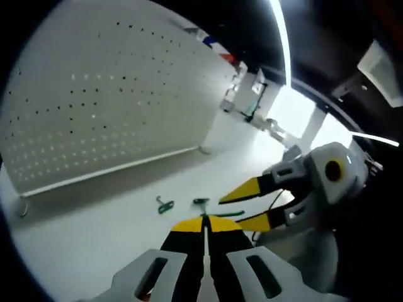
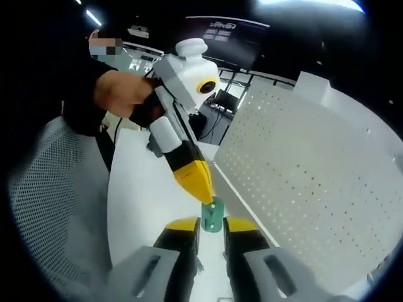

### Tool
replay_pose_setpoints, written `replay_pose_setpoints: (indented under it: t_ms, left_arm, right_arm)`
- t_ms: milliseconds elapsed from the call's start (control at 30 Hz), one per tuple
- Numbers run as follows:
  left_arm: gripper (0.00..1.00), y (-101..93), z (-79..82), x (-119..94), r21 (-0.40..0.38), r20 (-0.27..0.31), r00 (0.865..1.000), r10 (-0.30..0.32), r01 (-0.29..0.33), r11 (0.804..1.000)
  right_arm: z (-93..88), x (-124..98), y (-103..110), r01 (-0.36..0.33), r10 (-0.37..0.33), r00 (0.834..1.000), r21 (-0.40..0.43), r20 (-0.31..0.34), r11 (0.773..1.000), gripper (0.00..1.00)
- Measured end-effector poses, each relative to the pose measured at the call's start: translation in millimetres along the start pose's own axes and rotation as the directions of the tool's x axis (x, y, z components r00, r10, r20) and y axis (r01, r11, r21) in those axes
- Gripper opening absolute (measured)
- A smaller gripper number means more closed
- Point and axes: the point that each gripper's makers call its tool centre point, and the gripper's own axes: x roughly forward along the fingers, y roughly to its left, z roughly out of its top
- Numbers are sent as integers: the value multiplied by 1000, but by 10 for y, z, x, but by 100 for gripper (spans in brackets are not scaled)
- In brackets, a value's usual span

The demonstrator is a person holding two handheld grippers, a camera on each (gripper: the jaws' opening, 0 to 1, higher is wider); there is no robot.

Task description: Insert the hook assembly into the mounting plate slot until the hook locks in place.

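Observation:
A small green hook piece (image 2: 212,217) sits between the yellow-tipped jaws of my right gripper (image 2: 212,228), which is shut on it. My left gripper (image 2: 200,185), held by a hand (image 2: 119,94), comes down from the upper left with its jaws shut, and its tip touches the top of that piece. In the left gripper view my left gripper (image 1: 204,220) is shut, with the green piece (image 1: 201,202) right at its tip. The right gripper (image 1: 249,204) comes in from the right around a green strip. A second green hook (image 1: 165,205) lies loose on the white table. The white pegboard (image 1: 107,94) stands behind.
The pegboard (image 2: 315,163) rises along the right of the right gripper view, close to both grippers. The white table (image 1: 94,233) stretches in front of it. Stands and equipment (image 1: 252,94) crowd the far end. A mesh chair back (image 2: 50,207) is at the left.

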Motion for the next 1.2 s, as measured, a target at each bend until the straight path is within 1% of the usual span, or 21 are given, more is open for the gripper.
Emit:
replay_pose_setpoints:
  t_ms: [67, 133, 200, 267, 333, 633, 767, 933, 1033, 1133, 1200]
  left_arm:
    - [1, -23, -5, 8, -10, -1, 1000, -7, 7, 1000]
    - [1, -43, -7, 17, -18, 0, 1000, -13, 13, 1000]
    - [1, -78, 5, 22, -44, 9, 1000, -28, 28, 999]
    - [1, -79, 5, 22, -46, 9, 1000, -28, 29, 999]
    - [1, -86, 1, 24, -47, 7, 1000, -29, 30, 998]
    - [1, -113, -15, 20, -69, 2, 999, -38, 38, 997]
    - [1, -120, -3, 13, -74, 9, 999, -41, 42, 996]
    - [1, -131, 16, 18, -38, 32, 998, -55, 56, 998]
    - [2, -152, 3, 28, -1, 43, 997, -68, 68, 998]
    - [2, -176, 12, 27, 54, 56, 996, -68, 65, 996]
    - [3, -183, 12, 21, 74, 67, 995, -71, 66, 995]
  right_arm:
    - [7, 5, 9, 1, -1, 1000, -31, -6, 1000, 10]
    - [11, 10, 22, -1, 0, 1000, -47, -7, 999, 7]
    - [-2, 18, 32, -2, 1, 1000, -65, -18, 998, 7]
    - [-10, 16, 27, 0, -2, 1000, -79, -24, 997, 5]
    - [-7, 13, 20, 2, -4, 1000, -83, -22, 997, 3]
    - [-27, 12, 23, -2, 0, 1000, -73, -26, 997, 2]
    - [-16, 5, 0, 1, -2, 1000, -46, -14, 999, 2]
    - [-16, 3, -12, 5, -5, 1000, -22, -13, 1000, 1]
    - [-27, -4, -18, 6, -6, 1000, -9, -16, 1000, 1]
    - [-36, -11, -20, 8, -8, 1000, 1, -21, 1000, 1]
    - [-31, -15, -24, 11, -10, 1000, 11, -19, 1000, 1]
